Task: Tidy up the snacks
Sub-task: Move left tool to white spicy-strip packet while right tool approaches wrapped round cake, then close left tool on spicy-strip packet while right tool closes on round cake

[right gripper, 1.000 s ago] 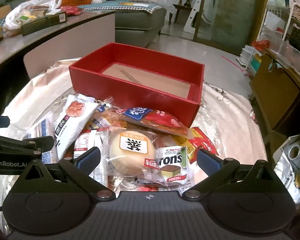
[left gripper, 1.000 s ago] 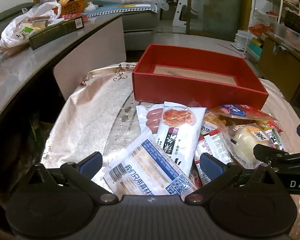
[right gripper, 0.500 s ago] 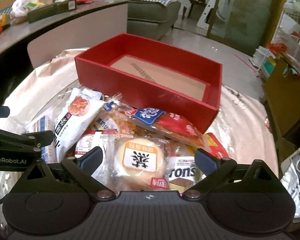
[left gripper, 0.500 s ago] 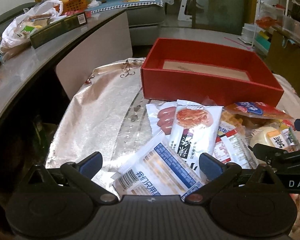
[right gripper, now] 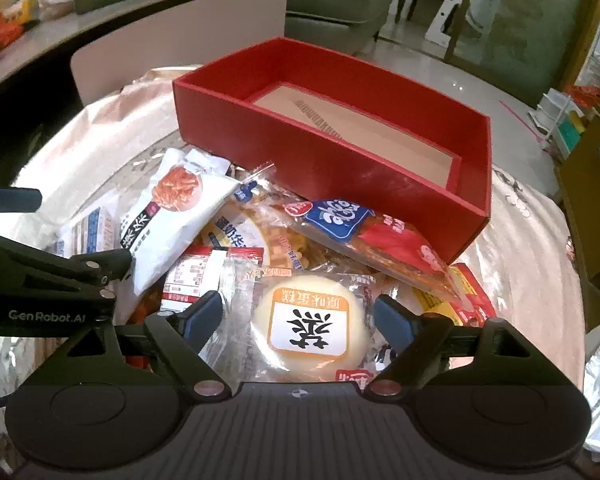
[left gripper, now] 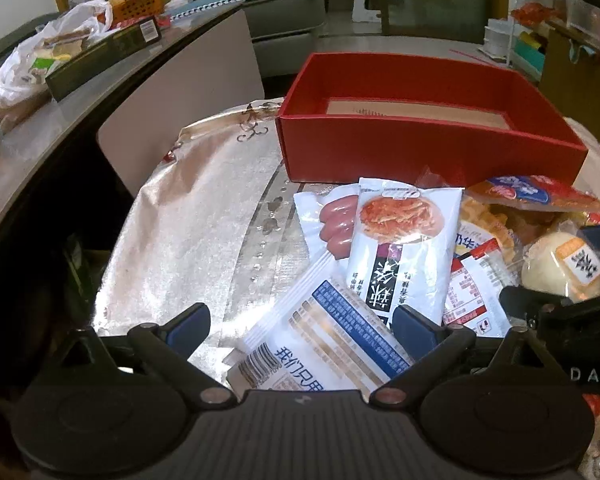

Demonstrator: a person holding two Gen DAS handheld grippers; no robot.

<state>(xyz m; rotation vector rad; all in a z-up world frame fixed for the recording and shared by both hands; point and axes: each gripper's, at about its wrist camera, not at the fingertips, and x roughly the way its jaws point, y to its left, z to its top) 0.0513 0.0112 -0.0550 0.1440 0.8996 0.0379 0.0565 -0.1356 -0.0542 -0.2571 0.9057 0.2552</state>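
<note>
With both tools' jaws closing, the right tool (right gripper: pixel 298 318) should pinch the round cream cake in clear wrap (right gripper: pixel 308 330) squarely, the left tool (left gripper: pixel 300 328) the white-and-blue flat packet (left gripper: pixel 324 344), before lifting either toward the empty red cardboard box (right gripper: pixel 324 160) behind the pile

Home living room: grey sofa (left gripper: pixel 288 12), wooden chair (right gripper: pixel 424 4), cluttered counter (left gripper: pixel 40 120).

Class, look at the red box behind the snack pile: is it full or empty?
Empty, as far as shown. The red box shows only its bare brown floor, and every snack packet lies outside it on the table.
</note>
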